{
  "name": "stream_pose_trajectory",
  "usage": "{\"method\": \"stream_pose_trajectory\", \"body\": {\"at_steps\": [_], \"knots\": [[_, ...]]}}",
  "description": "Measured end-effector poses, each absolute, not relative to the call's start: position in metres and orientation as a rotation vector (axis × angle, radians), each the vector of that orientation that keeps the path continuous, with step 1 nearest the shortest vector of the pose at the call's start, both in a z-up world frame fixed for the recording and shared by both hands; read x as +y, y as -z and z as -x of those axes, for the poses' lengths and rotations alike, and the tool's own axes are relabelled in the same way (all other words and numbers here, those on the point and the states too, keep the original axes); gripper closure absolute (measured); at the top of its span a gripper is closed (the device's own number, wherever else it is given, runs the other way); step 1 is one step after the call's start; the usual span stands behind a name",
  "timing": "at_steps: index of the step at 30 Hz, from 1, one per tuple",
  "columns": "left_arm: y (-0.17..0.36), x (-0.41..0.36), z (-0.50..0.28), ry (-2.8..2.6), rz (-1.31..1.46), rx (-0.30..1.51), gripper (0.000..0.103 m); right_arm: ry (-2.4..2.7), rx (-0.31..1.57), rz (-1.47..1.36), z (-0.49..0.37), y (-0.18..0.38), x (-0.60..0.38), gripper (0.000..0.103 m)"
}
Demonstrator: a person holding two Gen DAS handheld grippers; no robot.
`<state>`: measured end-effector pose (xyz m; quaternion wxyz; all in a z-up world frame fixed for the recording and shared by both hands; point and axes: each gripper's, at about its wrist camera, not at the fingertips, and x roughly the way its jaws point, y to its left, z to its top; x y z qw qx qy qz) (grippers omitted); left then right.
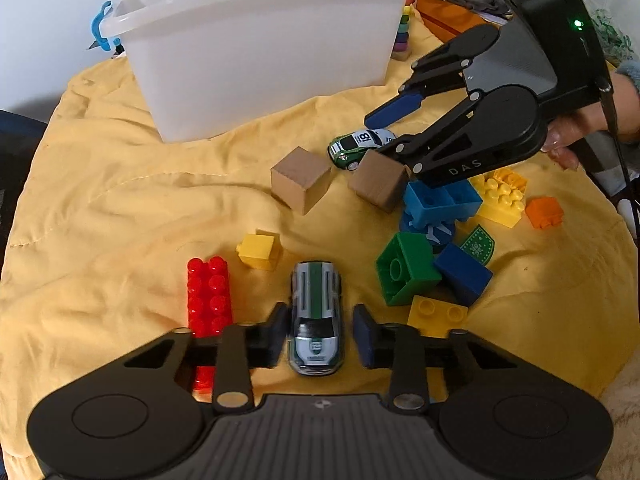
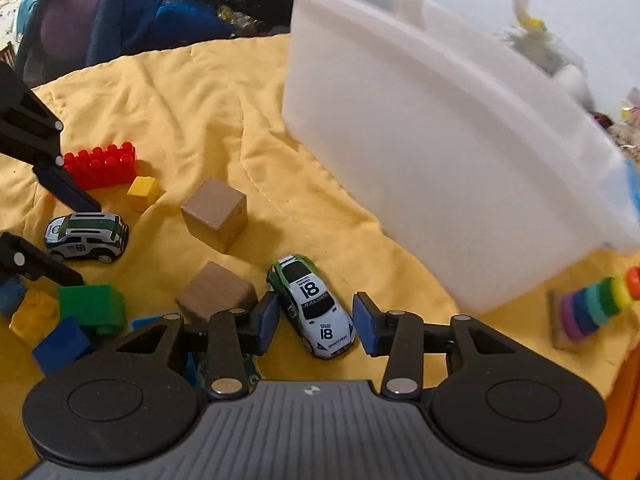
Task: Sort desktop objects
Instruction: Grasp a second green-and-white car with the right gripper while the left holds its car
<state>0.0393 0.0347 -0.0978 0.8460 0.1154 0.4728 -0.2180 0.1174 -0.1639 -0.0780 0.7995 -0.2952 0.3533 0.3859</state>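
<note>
My left gripper [image 1: 320, 334] is open, its pads on either side of a silver-and-green toy SUV [image 1: 316, 316] lying on the yellow cloth; the SUV also shows in the right wrist view [image 2: 86, 237]. My right gripper [image 2: 316, 322] is open around a white-and-green race car numbered 18 [image 2: 312, 304], which also shows in the left wrist view [image 1: 360, 146]. In the left wrist view the right gripper [image 1: 386, 130] hangs over that car. A white plastic bin [image 1: 256, 52] stands at the back, also seen from the right wrist [image 2: 440, 152].
Two wooden cubes [image 1: 301, 179] [image 1: 380, 180] sit mid-cloth. A red brick [image 1: 208, 296], small yellow brick [image 1: 260, 250], and a pile of green [image 1: 406, 266], blue [image 1: 440, 200], yellow and orange bricks lie around. A rainbow ring stacker [image 2: 592, 308] lies right of the bin.
</note>
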Motion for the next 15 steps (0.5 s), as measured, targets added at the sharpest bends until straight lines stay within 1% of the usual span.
{"method": "stream_pose_trajectory", "body": {"at_steps": [3, 5, 7, 9, 12, 15], "knots": [[0.097, 0.037, -0.04, 0.453, -0.219, 1.0, 0.07, -0.827, 0.801, 0.535, -0.125, 0.079, -0.175, 0.057], [0.097, 0.038, -0.04, 0.446, -0.209, 1.001, 0.07, -0.807, 0.856, 0.48, -0.128, 0.076, -0.181, 0.061], [0.097, 0.037, -0.04, 0.442, -0.214, 1.0, 0.07, -0.779, 0.892, 0.456, -0.124, 0.074, -0.183, 0.067], [0.097, 0.035, -0.039, 0.438, -0.22, 1.0, 0.07, -0.737, 0.921, 0.445, -0.117, 0.071, -0.184, 0.07], [0.098, 0.034, -0.04, 0.434, -0.223, 0.999, 0.069, -0.727, 0.959, 0.355, -0.111, 0.066, -0.19, 0.07], [0.098, 0.032, -0.037, 0.435, -0.234, 0.992, 0.069, -0.684, 0.929, 0.354, -0.107, 0.07, -0.188, 0.068]]}}
